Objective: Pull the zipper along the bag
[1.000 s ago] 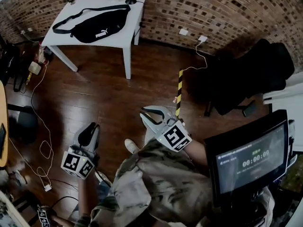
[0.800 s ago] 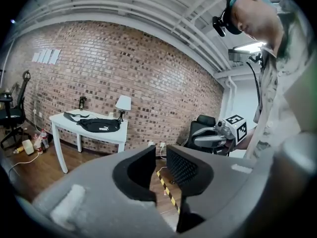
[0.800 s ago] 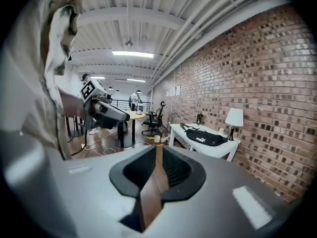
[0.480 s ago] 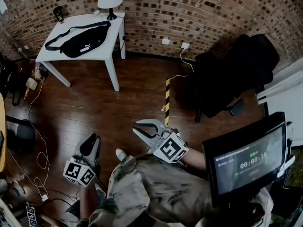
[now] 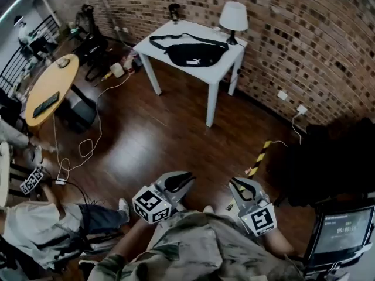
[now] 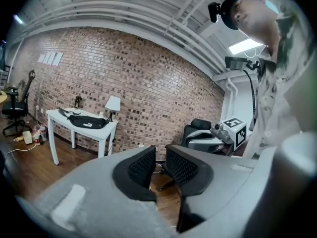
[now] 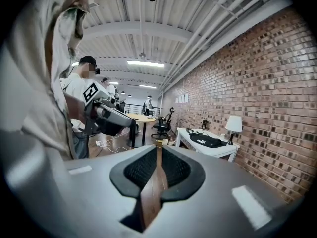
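The black waist bag lies on a white table against the brick wall, far from both grippers. It shows small in the left gripper view and in the right gripper view. Both grippers hang low in front of my body over the wooden floor, side by side. My left gripper is open by a narrow gap with nothing between its pads. My right gripper is also open by a thin gap, and only floor shows through it.
A white lamp stands on the table's right end. A round yellow table and cables are at the left. A seated person is at lower left. A black chair, a monitor and a striped bar are at the right.
The head view has swung round, so the table with the bag moved from upper left to top centre. Both grippers now sit closer together at the bottom centre.
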